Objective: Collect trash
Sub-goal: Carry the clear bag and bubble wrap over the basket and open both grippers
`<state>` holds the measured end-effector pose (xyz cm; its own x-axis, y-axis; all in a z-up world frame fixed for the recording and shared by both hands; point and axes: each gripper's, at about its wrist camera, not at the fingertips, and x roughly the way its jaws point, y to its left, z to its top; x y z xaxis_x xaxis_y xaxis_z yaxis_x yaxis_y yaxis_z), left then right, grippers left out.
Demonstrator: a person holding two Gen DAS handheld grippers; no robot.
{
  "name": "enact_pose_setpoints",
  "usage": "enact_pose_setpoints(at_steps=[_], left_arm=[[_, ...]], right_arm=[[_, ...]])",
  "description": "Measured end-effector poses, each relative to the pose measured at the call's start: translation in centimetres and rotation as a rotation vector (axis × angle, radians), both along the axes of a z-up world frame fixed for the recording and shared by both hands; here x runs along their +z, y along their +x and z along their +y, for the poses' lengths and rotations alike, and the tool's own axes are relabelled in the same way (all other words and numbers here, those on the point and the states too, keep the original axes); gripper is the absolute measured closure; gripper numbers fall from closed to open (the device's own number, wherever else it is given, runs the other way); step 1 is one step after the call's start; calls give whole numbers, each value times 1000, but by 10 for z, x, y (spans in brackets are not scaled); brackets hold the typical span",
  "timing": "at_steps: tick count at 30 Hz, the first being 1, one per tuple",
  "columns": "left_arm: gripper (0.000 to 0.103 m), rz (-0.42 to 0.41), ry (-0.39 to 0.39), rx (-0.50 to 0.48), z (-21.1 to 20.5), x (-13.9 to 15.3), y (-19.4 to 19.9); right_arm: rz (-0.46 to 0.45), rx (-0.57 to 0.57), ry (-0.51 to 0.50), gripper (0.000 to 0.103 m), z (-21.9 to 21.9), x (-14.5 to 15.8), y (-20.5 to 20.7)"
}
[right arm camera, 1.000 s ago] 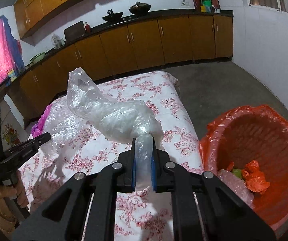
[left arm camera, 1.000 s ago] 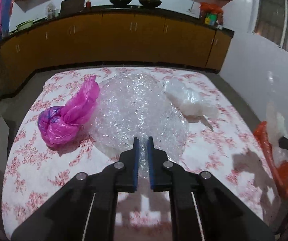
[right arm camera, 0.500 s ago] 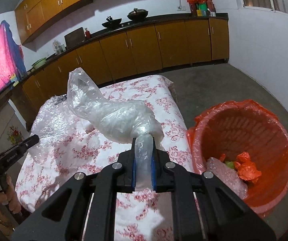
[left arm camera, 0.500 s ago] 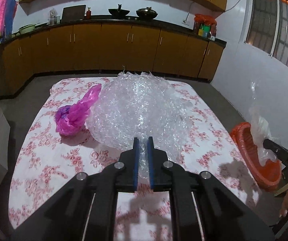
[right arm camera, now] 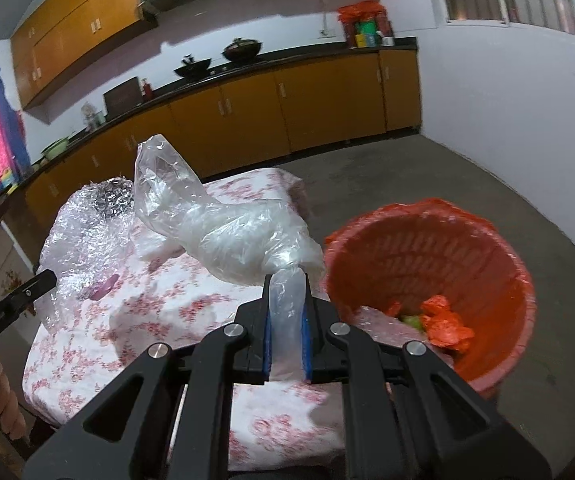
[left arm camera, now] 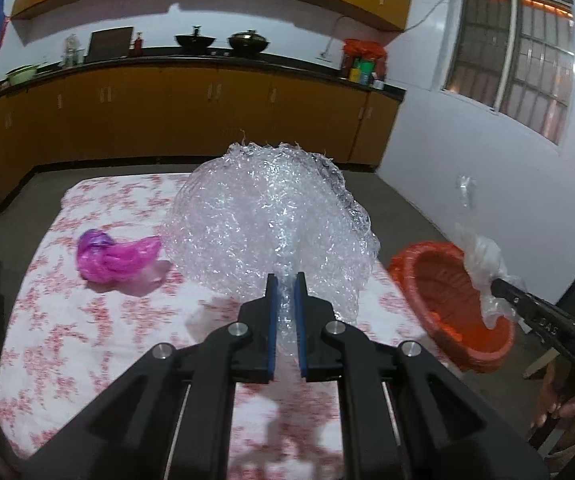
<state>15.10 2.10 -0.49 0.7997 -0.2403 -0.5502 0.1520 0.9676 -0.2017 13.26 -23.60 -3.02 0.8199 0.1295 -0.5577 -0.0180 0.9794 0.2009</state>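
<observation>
My left gripper (left arm camera: pixel 284 280) is shut on a big sheet of bubble wrap (left arm camera: pixel 271 224) and holds it lifted above the flowered table (left arm camera: pixel 87 320). My right gripper (right arm camera: pixel 286 280) is shut on a clear plastic bag (right arm camera: pixel 231 236) and holds it in the air just left of the orange trash basket (right arm camera: pixel 467 248). In the left wrist view the basket (left arm camera: pixel 439 276) stands off the table's right edge, with the right gripper (left arm camera: pixel 495 282) and its bag (left arm camera: pixel 481 258) over it. A crumpled pink bag (left arm camera: pixel 111 260) lies on the table at the left.
The basket holds orange and clear scraps (right arm camera: pixel 443 320). Brown cabinets (left arm camera: pixel 207 120) line the far wall. A white wall (left arm camera: pixel 487 184) and bare floor (right arm camera: pixel 427 176) lie to the right. The left gripper (right arm camera: pixel 11 304) shows at the left of the right wrist view.
The left gripper has lifted the bubble wrap off the table and drawn back. The right gripper has carried the clear bag rightward, closer to the basket.
</observation>
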Motion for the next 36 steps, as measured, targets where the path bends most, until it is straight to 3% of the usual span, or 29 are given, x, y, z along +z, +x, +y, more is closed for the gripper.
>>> enact_pose_setpoints(at_steps=[16, 36], left_arm=[[93, -19, 3, -184, -85, 5, 12], [93, 16, -19, -354, -174, -15, 43]], right_arm=[[-4, -207, 22, 91, -68, -1, -24], [12, -393, 129, 91, -117, -14, -9]])
